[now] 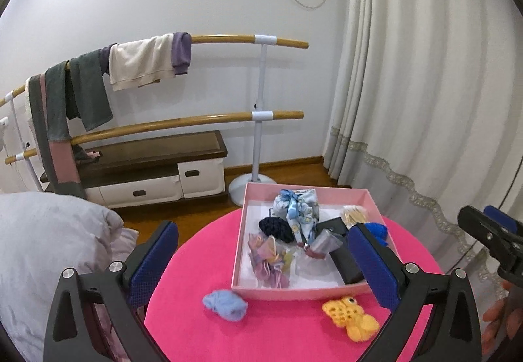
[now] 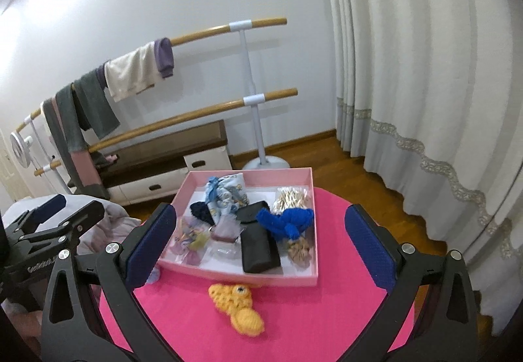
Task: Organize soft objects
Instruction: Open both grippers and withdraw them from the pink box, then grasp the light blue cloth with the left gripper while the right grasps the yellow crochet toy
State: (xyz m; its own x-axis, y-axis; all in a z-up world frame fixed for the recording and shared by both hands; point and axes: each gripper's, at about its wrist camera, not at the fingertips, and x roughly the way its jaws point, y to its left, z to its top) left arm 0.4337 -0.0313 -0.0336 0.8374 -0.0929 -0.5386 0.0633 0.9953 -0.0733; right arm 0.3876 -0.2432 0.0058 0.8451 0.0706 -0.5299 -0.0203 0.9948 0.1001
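Yellow crocheted fish toy (image 1: pixel 350 318) lies on the round pink counter (image 1: pixel 196 322), just before the shallow pink cardboard box (image 1: pixel 294 291), long axis slanting toward lower right. A light blue knitted lump (image 1: pixel 225 304) sits to its left. Left tongs (image 1: pixel 261 264) are released, empty.

From the right wrist, the fish (image 2: pixel 236 308) has its eye end nearest the box (image 2: pixel 235 275) and its tail toward the camera, bare counter (image 2: pixel 310 329) around. Right tongs (image 2: pixel 261 247) gape wide, empty.
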